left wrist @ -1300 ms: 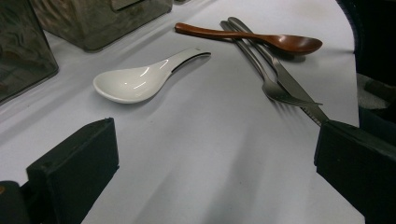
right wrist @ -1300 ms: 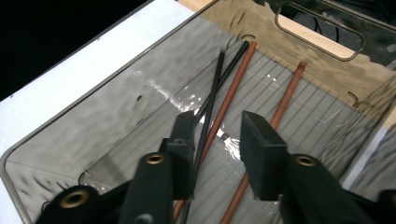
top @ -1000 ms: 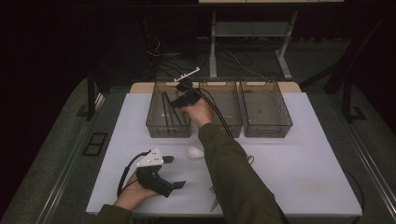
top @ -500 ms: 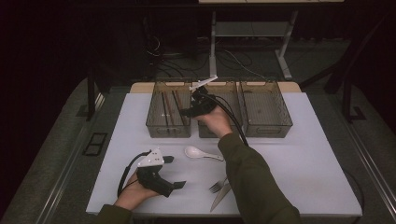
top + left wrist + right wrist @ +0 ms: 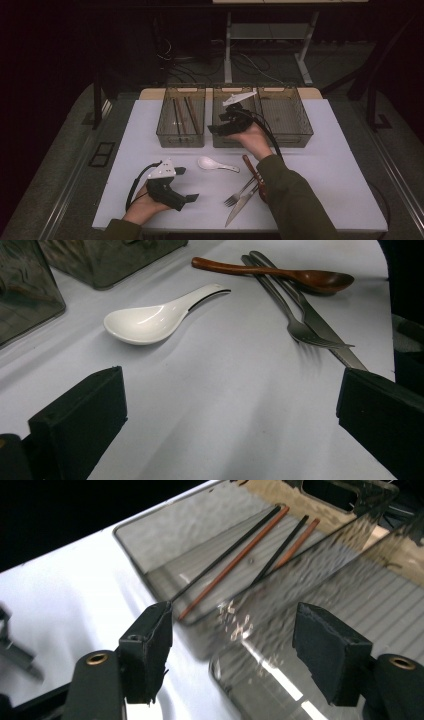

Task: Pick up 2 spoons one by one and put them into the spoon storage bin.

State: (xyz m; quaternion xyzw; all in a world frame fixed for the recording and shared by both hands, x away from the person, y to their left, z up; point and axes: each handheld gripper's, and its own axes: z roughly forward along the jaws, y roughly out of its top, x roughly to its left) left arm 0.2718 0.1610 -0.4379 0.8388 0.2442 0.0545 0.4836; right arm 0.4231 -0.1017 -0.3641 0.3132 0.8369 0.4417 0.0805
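Observation:
My right gripper (image 5: 216,122) hangs open over the front of the middle clear bin (image 5: 235,141), pointing left toward the left bin (image 5: 181,139). Its jaws have just been opening and nothing is between them (image 5: 235,650). Several chopsticks (image 5: 235,555) lie in the left bin (image 5: 150,540). My left gripper (image 5: 187,184) rests open on the white table near the front left, also empty (image 5: 230,410). Ahead of it lie a white ceramic spoon (image 5: 150,320), a wooden spoon (image 5: 280,272), a fork (image 5: 295,322) and a knife (image 5: 320,330).
A third clear bin (image 5: 285,120) stands at the back right. On the white table (image 5: 340,170) the white spoon (image 5: 212,163), wooden spoon (image 5: 250,167), fork (image 5: 240,192) and knife (image 5: 242,205) lie between my two hands. The floor around is dark, with cables behind.
My right gripper has moved right, from above the left bin to the middle bin, and its jaws stand wider. The left hand has stayed put.

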